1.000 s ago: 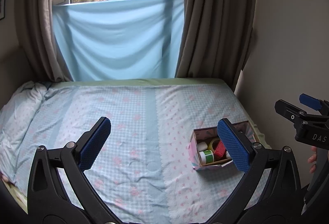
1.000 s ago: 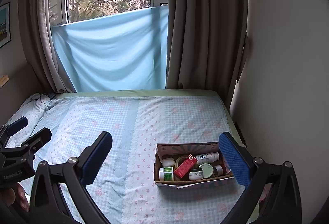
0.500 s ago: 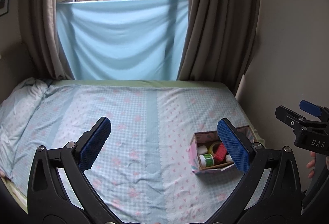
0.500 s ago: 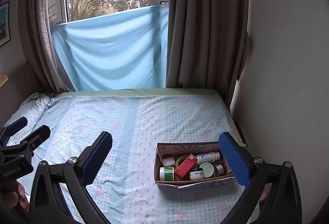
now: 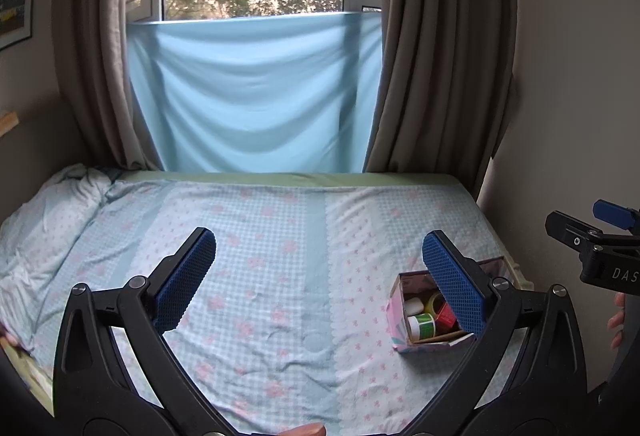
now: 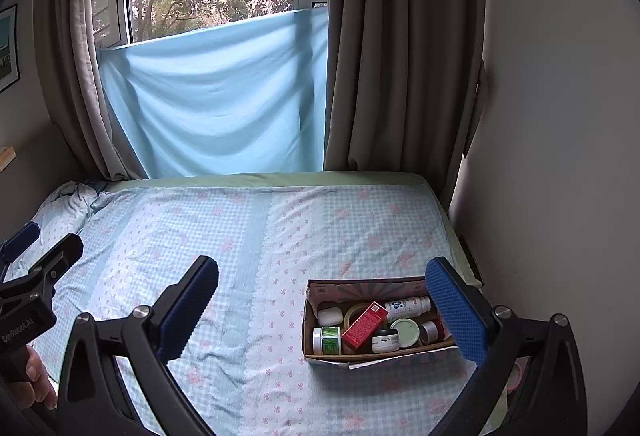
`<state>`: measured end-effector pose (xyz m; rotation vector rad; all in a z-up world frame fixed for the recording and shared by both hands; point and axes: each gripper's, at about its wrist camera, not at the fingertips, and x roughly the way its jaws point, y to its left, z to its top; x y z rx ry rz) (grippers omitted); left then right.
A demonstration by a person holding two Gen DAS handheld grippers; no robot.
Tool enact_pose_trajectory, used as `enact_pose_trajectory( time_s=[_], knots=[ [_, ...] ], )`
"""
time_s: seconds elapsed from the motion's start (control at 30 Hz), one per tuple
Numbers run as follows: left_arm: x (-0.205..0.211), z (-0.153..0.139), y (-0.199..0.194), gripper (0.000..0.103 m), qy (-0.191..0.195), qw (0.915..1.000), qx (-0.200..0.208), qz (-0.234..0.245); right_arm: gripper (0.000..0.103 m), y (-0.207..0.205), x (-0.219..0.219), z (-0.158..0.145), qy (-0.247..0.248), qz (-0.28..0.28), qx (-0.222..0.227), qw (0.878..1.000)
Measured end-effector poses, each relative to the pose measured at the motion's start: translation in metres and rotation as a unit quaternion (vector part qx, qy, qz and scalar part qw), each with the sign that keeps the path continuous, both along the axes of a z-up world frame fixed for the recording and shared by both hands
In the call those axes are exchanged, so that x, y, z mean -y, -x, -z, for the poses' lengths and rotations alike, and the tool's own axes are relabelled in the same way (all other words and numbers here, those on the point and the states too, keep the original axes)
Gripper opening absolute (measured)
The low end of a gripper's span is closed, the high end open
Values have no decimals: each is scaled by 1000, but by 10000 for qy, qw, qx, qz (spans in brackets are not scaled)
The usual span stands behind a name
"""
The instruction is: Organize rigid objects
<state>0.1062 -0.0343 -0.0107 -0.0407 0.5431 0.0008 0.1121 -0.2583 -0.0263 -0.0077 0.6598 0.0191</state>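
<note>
Left view panned left since 1 s ago, box slid right in frame | box (image 6: pixel 380 320) full of bottles, near right of bed (image 5: pixel 260 236) | left hand-held gripper (image 5: pixel 320 276) and right hand-held gripper (image 6: pixel 324 300) both spread, empty, hovering level | risk: soft bed, box tips if nudged

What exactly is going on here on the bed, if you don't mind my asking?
A person holds black blue-padded tongs in each hand above a checked blue bedsheet. Both the left tongs and the right tongs are open and empty. A patterned cardboard box near the wall holds small jars, a red carton and a white bottle; nothing is grasped yet.
</note>
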Motion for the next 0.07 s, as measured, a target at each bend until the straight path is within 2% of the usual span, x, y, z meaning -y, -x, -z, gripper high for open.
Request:
enact_pose_trajectory(
  time_s=[0.07],
  knots=[
    [1,1,-2,103,-18,10000,-13,24,103,-2,-1,1,-4,9,-23,10000]
  ],
)
